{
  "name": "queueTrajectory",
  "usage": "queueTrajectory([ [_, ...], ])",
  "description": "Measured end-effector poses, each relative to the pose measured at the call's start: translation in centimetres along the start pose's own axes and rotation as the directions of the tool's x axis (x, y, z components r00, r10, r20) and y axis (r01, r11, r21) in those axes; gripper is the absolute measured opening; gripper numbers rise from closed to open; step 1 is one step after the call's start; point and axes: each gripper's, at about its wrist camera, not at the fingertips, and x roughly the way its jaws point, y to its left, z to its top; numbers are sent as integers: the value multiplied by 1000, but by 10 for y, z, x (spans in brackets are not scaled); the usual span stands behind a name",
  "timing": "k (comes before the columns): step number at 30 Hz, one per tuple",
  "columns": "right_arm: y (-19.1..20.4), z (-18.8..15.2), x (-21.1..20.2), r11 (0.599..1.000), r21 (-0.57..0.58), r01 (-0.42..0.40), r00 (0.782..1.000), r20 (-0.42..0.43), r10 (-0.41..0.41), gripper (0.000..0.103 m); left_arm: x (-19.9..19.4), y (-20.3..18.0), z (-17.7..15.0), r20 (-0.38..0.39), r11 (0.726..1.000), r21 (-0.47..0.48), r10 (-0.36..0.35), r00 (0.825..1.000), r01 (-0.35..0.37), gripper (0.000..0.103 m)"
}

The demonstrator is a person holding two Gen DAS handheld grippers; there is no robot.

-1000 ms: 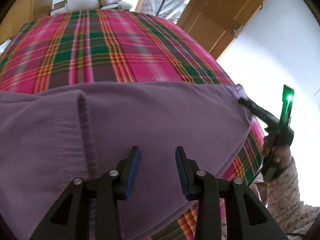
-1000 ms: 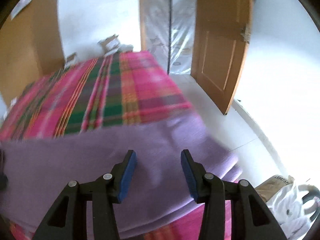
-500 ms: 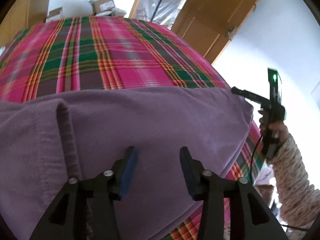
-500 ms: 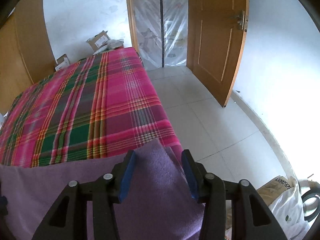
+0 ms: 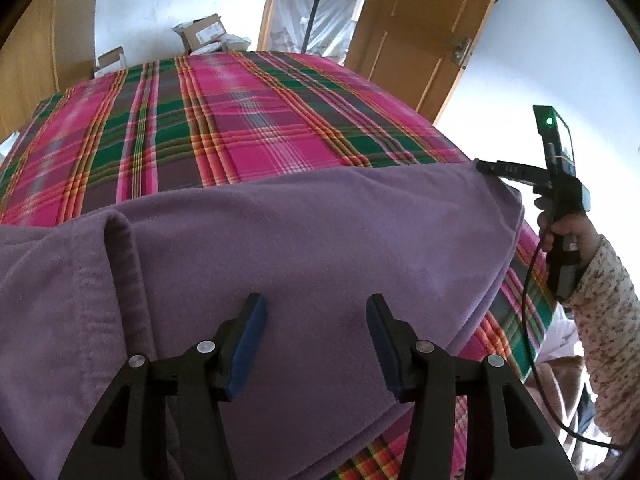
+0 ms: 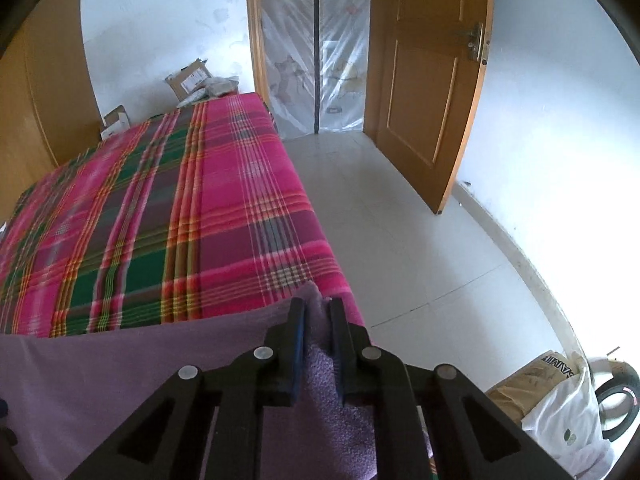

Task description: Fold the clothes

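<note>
Left gripper, jaws spread wide, hovers over the purple fleece garment spread on the pink-and-green plaid bed cover. Right gripper pinches the garment's far corner; half a second earlier its jaws were apart around that corner.

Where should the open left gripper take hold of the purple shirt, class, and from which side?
Best at the raised seam ridge of the purple shirt, from above: it stands up as a fold, so the left gripper can pinch across it. The right gripper already holds the far corner.
</note>
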Motion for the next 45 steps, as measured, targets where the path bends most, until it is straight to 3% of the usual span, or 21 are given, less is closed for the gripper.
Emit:
queueTrajectory([
  [7, -14, -2, -10, 999, 42, -9, 1000, 8, 9, 19, 0, -2, -1, 1, 1000, -7, 6, 1000, -6, 54],
  [13, -38, -7, -36, 991, 110, -73, 997, 38, 70, 21, 0, -2, 0, -6, 1000, -16, 6, 1000, -6, 54],
  [19, -66, -30, -48, 968, 209, -135, 991, 34, 131, 35, -1, -1, 0, -15, 999, -41, -3, 1000, 2, 54],
  [24, -81, -52, -51, 940, 284, -189, 982, 29, 189, 36, -1, -4, -2, -27, 999, -37, 11, 1000, -12, 54],
  [26, -78, -56, -53, 941, 284, -183, 983, 43, 178, 27, -1, -6, -3, -34, 999, -30, 16, 999, -17, 54],
  [27, -77, -56, -55, 943, 280, -178, 984, 52, 170, 6, -2, -6, -3, -38, 999, -30, 14, 999, -15, 54],
  [28, -76, -57, -56, 946, 276, -173, 985, 61, 162, 4, -2, -6, -4, -41, 999, -30, 11, 999, -12, 54],
  [34, -71, -55, -74, 953, 276, -127, 989, 113, 99, 4, -2, -3, -2, -65, 999, -38, -12, 998, 9, 54],
  [41, -67, -59, -53, 956, 294, -23, 1000, 25, 16, 6, -3, 1, -1, -89, 999, -38, -38, 995, 35, 54],
  [43, -70, -57, -52, 950, 311, 2, 1000, 23, -10, 17, -3, 0, -1, -95, 999, -32, -39, 995, 36, 54],
  [45, -78, -58, -52, 935, 354, -29, 1000, 19, 24, 18, -3, 0, -1, -102, 999, -26, -40, 994, 38, 54],
])
